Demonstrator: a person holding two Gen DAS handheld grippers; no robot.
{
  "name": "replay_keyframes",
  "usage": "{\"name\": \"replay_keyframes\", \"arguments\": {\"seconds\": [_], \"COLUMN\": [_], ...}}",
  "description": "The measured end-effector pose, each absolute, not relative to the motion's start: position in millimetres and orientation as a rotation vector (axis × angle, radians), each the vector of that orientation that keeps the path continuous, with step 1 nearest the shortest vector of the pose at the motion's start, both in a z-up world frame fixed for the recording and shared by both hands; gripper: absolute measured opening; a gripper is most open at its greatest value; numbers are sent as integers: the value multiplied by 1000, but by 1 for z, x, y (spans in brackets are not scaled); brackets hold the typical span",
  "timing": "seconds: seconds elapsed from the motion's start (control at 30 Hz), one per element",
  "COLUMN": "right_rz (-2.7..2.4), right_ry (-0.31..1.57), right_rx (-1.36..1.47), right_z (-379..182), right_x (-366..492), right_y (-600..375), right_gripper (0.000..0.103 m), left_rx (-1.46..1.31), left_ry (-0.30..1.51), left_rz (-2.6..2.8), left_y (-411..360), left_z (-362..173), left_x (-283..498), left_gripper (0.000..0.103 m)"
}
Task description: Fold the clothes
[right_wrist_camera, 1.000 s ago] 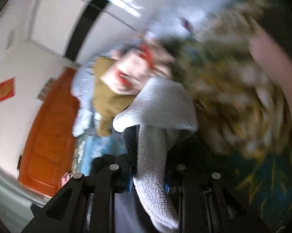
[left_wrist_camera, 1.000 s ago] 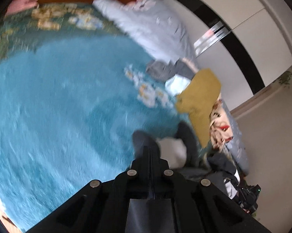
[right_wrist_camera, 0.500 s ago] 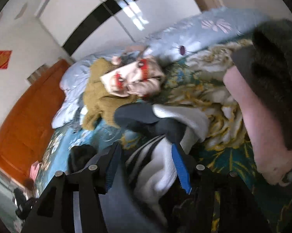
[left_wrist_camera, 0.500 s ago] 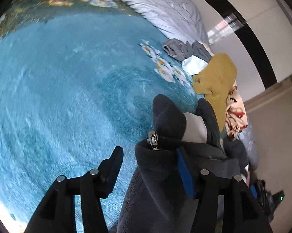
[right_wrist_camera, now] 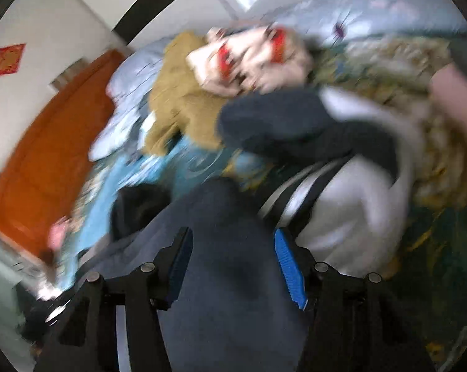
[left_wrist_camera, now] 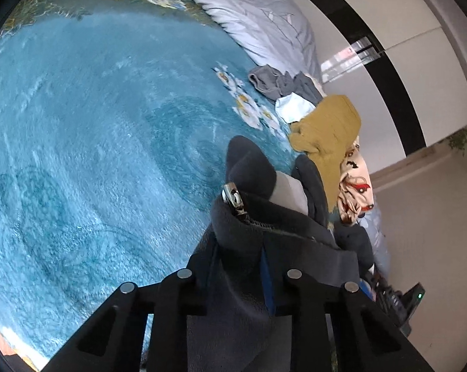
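A dark grey fleece jacket (left_wrist_camera: 255, 232) with a metal zipper pull (left_wrist_camera: 233, 198) and a pale lining hangs over my left gripper (left_wrist_camera: 236, 266), whose jaws are closed on its collar above the blue bedspread (left_wrist_camera: 94, 142). In the blurred right wrist view the same jacket (right_wrist_camera: 233, 279) lies between the fingers of my right gripper (right_wrist_camera: 233, 266), whose jaws stand apart around the cloth. Its pale lining (right_wrist_camera: 342, 207) shows on the right.
A mustard sweater (left_wrist_camera: 329, 130), a printed cream garment (left_wrist_camera: 354, 186), grey clothes (left_wrist_camera: 277, 83) and a pale quilt (left_wrist_camera: 258, 21) lie along the bed's far edge. An orange door (right_wrist_camera: 47, 155) is at left. A person's arm (right_wrist_camera: 456, 108) is at right.
My left gripper opened, then closed on the jacket collar. My right gripper opened from its grip on the lining and now stands around the dark cloth, still moving fast.
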State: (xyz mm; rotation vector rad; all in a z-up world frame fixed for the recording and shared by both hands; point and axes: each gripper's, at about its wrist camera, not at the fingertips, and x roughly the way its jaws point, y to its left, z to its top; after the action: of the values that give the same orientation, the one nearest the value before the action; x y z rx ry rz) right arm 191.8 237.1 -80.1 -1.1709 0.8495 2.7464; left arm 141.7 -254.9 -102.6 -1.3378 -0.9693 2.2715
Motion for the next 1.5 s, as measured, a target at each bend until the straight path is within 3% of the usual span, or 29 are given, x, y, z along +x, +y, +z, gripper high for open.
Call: {"name": "replay_keyframes", "arguments": {"seconds": [0.2,0.23,0.27,0.3,0.37,0.67,1.0,1.07,1.17,1.3,1.33,1.4,1.47,1.5], "right_rz": [2743,2754,2756,2752,2761,2939,2630,2673,2749,2832,2840,2861,2903,2913], "right_ry": [935,935,945,957,999,1083,1266,1233,1160,1056,1055,991,844,796], "right_rx": [-1396,-1387,-1378,-1372,-1347,-1115,-1109,-1093,-1080,-1106,-1118,-1131,-1129,-1124], "right_z": [-96,-96,-94,-92,-85,-22,-78,-72,-64,-67,-71,-77,-81,-83], "right_x": [177,181,186,190,201,307,383,374,356,321,312,298,288,286], "right_y": [228,226,226,225,228,236,293,287,273,243,235,219,201,196], "right_gripper": [57,49,27,17,12,11,6,6,8,8,12,33,75,81], "left_rx": [-1329,-1323,-1313,-1301,-1276,-1174,-1308,-1297,-1292,-1292,-1280,-1257,-1239,-1235], "left_ry": [-1013,-1015,-1016,-1014,-1010,-927,-908,-889,-835,-796,-799,-798,-784,-774], "left_rz": [2238,2232,2227,2223,2214,2178,2158,2170,2205,2250,2251,2257,2286,2305], "left_y": [-256,-257,-258,-259,-260,-256,-249,-246,-240,-240,-242,-246,-250,-252], "left_z": [-106,-106,-103,-101,-95,-64,-89,-84,-76,-66,-62,-55,-47,-44], "left_x": [150,152,155,159,166,223,232,232,233,236,237,238,239,238], "left_gripper": [23,22,22,22,21,21,22,23,29,53,58,61,65,67]}}
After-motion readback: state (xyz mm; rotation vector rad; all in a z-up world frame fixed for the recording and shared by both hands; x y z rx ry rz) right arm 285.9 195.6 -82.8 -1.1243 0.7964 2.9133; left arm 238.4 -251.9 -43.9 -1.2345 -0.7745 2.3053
